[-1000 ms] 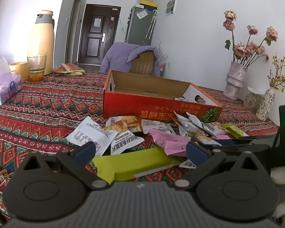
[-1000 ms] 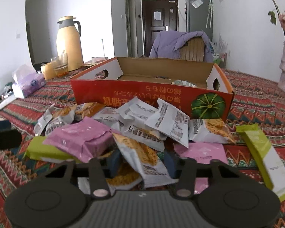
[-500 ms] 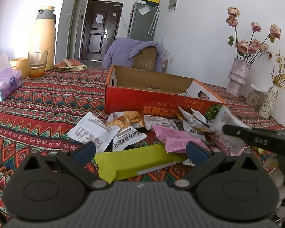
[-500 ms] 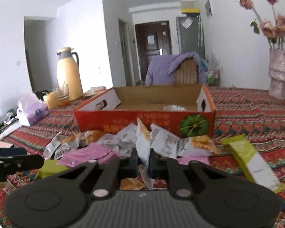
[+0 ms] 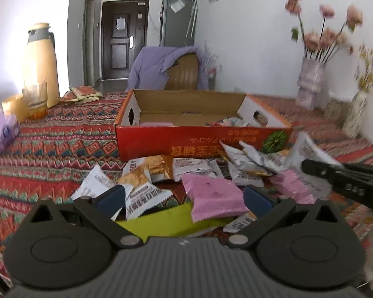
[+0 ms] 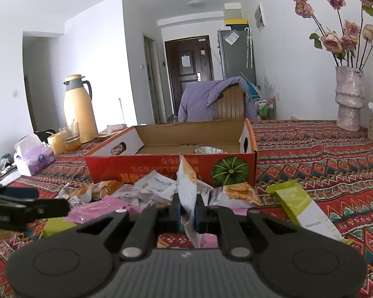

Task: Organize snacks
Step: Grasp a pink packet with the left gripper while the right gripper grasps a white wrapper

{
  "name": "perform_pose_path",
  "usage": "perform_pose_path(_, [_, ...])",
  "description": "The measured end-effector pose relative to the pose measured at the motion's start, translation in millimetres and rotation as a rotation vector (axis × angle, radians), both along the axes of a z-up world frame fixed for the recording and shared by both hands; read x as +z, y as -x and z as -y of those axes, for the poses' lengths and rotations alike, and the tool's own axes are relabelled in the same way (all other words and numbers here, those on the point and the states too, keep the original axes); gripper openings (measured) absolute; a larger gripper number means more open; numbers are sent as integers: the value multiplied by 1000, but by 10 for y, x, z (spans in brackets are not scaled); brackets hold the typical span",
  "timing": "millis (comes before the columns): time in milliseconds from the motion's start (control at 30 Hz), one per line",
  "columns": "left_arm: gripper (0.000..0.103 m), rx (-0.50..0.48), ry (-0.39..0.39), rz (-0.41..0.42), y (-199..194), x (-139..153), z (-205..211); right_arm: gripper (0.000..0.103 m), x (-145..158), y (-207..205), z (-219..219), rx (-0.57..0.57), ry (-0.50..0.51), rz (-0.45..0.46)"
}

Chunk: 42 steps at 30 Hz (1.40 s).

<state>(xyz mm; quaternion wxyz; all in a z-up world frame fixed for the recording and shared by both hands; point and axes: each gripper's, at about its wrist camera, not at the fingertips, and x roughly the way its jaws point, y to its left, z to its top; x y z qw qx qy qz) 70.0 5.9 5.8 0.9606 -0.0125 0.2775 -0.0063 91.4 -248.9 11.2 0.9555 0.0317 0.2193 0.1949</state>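
A heap of snack packets lies on the patterned cloth in front of the red cardboard box. My left gripper is open just above the heap, and a pink packet and a green packet lie between its fingers, untouched. My right gripper is shut on a white-and-orange snack packet, which stands upright clear of the heap, in front of the box. In the left wrist view the right gripper comes in from the right with that packet. The box holds a few items.
A yellow thermos, a glass and a tissue pack stand at the left. A vase of dried roses is at the far right. A chair draped in purple cloth is behind the box. A green packet lies apart at the right.
My right gripper closed on the white-and-orange packet and lifted it out of the heap. My left gripper moved closer to the heap and stayed open.
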Motion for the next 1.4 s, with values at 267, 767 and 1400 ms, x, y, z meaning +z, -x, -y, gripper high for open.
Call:
perform_pose_path(267, [103,26,-12,-181,-485,-30,208,10,-9,-14,62,-18,-10,-1])
perform_pose_path(767, [89,80,-18,-269,-703,-212,373,10,-103,-78,171,-42,-33,-28])
perform_pose_path(1400, [62,43,49,-160,-417,-88,251,10,-107,-63,168,-44,-29,-21])
